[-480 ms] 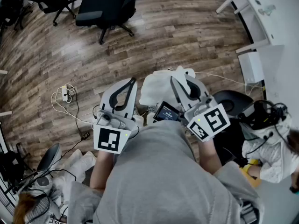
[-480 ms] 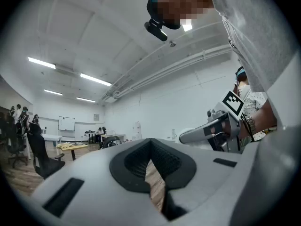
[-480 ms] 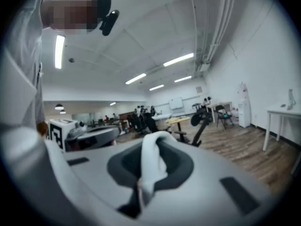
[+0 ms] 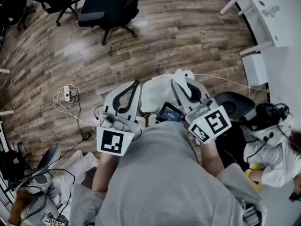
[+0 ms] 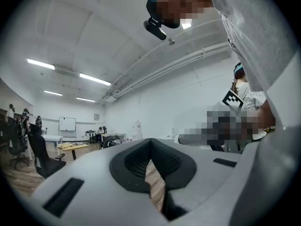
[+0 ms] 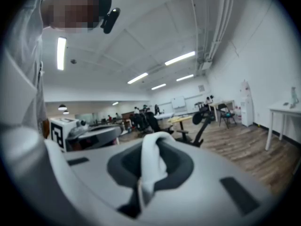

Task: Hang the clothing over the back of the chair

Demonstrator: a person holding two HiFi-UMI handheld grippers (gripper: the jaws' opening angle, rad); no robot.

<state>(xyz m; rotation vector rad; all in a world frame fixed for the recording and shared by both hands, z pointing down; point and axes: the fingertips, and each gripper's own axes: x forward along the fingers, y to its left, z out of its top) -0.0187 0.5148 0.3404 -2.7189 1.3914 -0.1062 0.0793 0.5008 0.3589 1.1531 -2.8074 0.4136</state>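
In the head view, white clothing (image 4: 157, 91) hangs bunched in front of me above the wooden floor. My right gripper (image 4: 175, 82) is shut on it, and in the right gripper view a fold of the white clothing (image 6: 153, 166) is pinched between the jaws of the right gripper (image 6: 153, 141). My left gripper (image 4: 135, 83) is just left of the cloth and is shut on nothing. In the left gripper view only floor shows through the closed jaws of the left gripper (image 5: 151, 142). A black office chair (image 4: 106, 8) stands well ahead, at the top left.
A power strip with white cables (image 4: 68, 94) lies on the floor to the left. A white table (image 4: 268, 8) and a white box (image 4: 256, 68) stand to the right. Low on the right are a black round seat (image 4: 233, 102) and another person (image 4: 275, 147).
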